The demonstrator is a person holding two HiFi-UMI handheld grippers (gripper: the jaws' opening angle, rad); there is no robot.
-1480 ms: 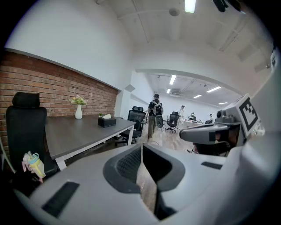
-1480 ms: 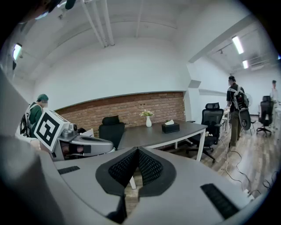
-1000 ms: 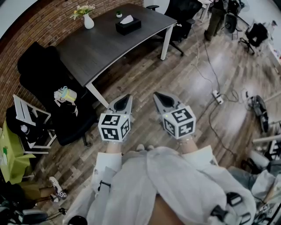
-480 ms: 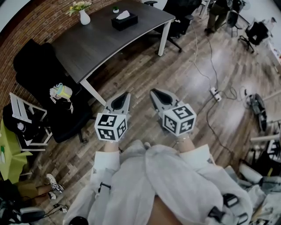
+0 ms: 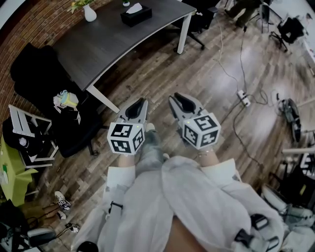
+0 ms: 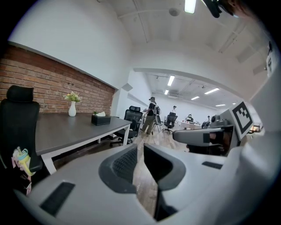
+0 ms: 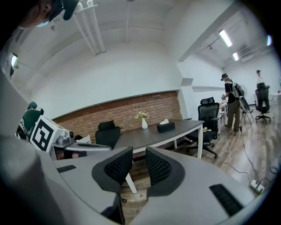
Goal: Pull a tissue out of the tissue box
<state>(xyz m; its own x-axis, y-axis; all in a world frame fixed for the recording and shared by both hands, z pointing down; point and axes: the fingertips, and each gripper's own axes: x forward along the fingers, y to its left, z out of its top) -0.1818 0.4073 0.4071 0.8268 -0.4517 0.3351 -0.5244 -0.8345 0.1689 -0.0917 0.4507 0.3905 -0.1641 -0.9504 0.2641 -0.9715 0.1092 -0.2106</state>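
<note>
The black tissue box (image 5: 136, 14) with a white tissue sticking out stands at the far end of the dark table (image 5: 113, 44). It also shows small in the left gripper view as the tissue box (image 6: 101, 119) and in the right gripper view as the tissue box (image 7: 166, 126). Both grippers hang over the wooden floor, far short of the table. My left gripper (image 5: 140, 103) is almost closed, empty, with only a thin slit showing at the left gripper (image 6: 139, 147). The jaws of my right gripper (image 5: 178, 98) are opening, and nothing is between them at the right gripper (image 7: 139, 151).
A white vase (image 5: 89, 12) with flowers stands on the table beside the box. Black office chairs (image 5: 34, 74) line the brick wall at left. A power strip (image 5: 242, 97) and cables lie on the floor at right. A person (image 7: 230, 107) stands far off.
The table and tissue box have slid toward the top of the head view. A trouser leg and shoe have stepped forward under the grippers, which keep their place in the picture.
</note>
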